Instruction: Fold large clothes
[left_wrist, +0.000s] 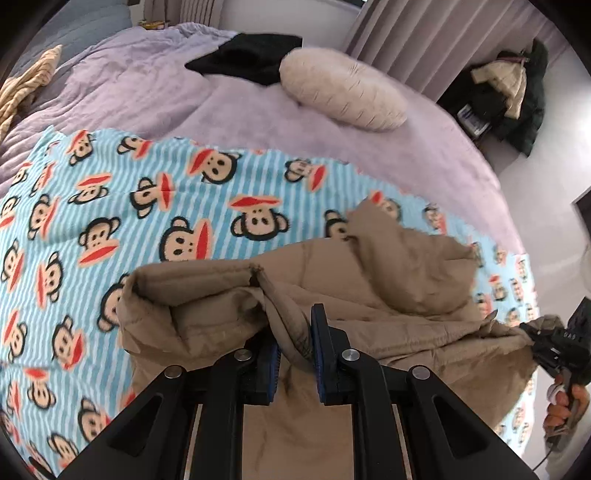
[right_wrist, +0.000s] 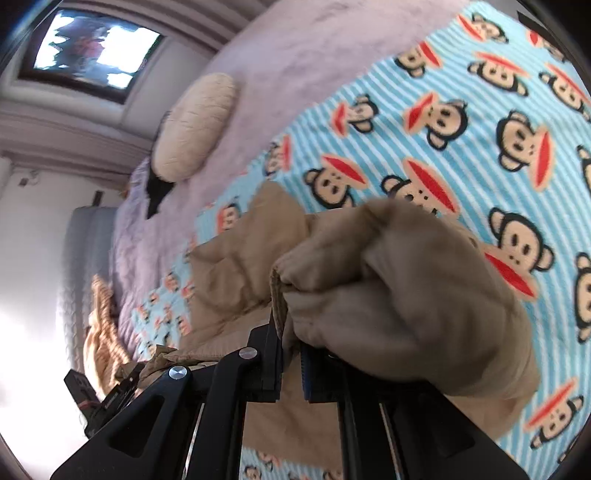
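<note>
Tan garment pinched at both ends over the bed

My left hand-held gripper clamps a fold of the tan garment; my right hand-held gripper clamps its bunched edge; it lies on the monkey-print blanket.

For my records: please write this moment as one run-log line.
left gripper: shut on tan jacket | right gripper: shut on tan jacket | over monkey blanket

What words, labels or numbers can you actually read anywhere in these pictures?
None can be read.
Right hand-held gripper: pale markings on its black body, too blurred.
Dark item by the clothes pile: pale print, too small.
Monkey blanket: cartoon faces only, no lettering.
Tan garment: no label visible.
</note>
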